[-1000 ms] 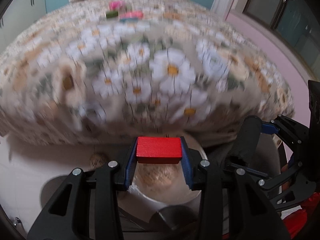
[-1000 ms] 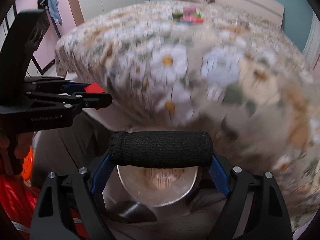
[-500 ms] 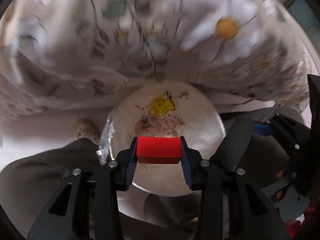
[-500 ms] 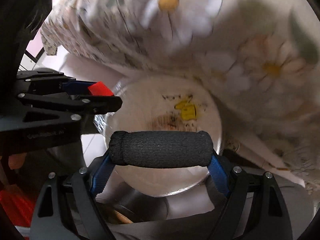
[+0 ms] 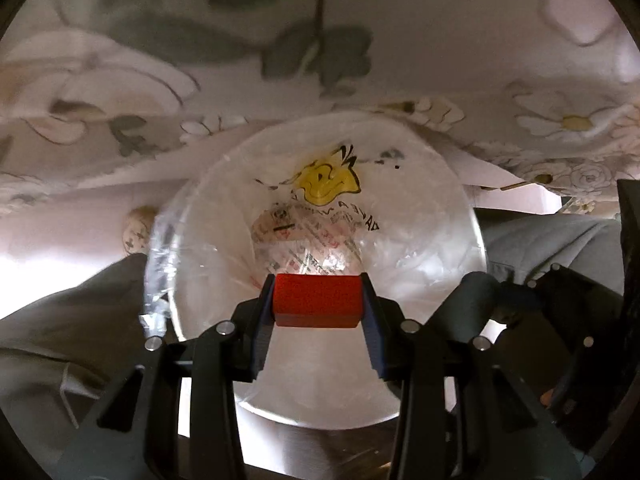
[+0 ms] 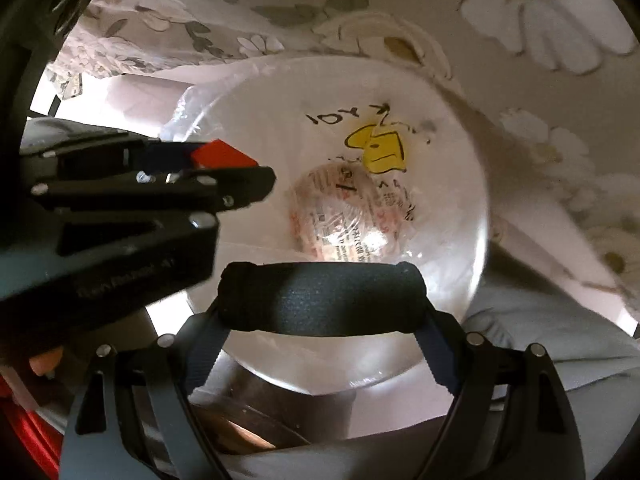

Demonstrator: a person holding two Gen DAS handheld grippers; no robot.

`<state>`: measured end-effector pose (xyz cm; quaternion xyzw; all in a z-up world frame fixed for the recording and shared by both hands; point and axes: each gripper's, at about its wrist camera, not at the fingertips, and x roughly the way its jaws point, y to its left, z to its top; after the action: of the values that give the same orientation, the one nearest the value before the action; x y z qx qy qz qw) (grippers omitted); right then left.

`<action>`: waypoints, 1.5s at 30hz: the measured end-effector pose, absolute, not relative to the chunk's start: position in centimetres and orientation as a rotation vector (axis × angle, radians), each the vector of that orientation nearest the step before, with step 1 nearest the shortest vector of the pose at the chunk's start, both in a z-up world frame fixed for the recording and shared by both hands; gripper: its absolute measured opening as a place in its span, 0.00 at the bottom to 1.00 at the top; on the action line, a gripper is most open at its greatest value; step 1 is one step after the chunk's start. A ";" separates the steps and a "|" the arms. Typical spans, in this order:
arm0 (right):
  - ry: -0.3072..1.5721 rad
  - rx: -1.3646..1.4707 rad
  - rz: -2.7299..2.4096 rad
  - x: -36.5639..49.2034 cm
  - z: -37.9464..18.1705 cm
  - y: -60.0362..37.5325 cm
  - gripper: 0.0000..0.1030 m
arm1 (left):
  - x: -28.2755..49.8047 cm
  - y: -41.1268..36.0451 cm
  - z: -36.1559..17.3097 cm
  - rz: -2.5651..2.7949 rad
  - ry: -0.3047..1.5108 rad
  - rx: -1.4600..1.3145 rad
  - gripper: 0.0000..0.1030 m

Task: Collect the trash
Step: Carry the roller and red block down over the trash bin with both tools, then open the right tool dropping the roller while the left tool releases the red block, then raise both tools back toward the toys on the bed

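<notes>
My left gripper (image 5: 318, 300) is shut on a red block (image 5: 316, 298) and holds it over the open mouth of a white trash bin (image 5: 448, 184) lined with a clear plastic bag. My right gripper (image 6: 322, 300) is shut on a black roll (image 6: 322, 298) and holds it over the same bin (image 6: 460, 168). Printed wrapper trash (image 5: 316, 236) lies at the bin's bottom, also in the right wrist view (image 6: 352, 216). The left gripper (image 6: 224, 164) with the red block (image 6: 222, 156) shows at the left of the right wrist view.
A bed's daisy-print cover (image 5: 280, 40) hangs close above and behind the bin, also in the right wrist view (image 6: 520, 20). Grey trouser legs (image 5: 68, 312) flank the bin. A small round patterned object (image 5: 138, 228) lies on the floor left of the bin.
Both grippers have tilted down from facing the bed top to looking into the bin, and have moved closer over its mouth. Each still holds its object.
</notes>
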<state>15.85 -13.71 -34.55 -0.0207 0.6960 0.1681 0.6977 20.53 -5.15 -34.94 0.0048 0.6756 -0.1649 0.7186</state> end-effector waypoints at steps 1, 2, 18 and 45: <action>1.560 -0.040 0.368 16.0 -35.0 -13.6 0.84 | 20.7 -5.2 -35.4 -0.368 1.507 0.002 0.39; 1.566 -0.039 0.364 16.2 -35.2 -13.5 0.84 | 20.8 -5.2 -35.7 -0.369 1.517 -0.006 0.39; 1.677 0.060 0.299 17.8 -39.1 -14.0 0.85 | 21.6 -5.1 -37.5 -0.316 1.573 0.012 0.56; 1.605 0.055 0.304 17.7 -36.4 -14.3 0.95 | 21.3 -3.9 -36.4 -0.280 1.541 -0.002 0.56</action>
<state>17.67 -14.30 -36.40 0.0244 0.7162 0.1356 0.6842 21.34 -3.87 -36.43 -0.0007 0.6941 -0.1263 0.7087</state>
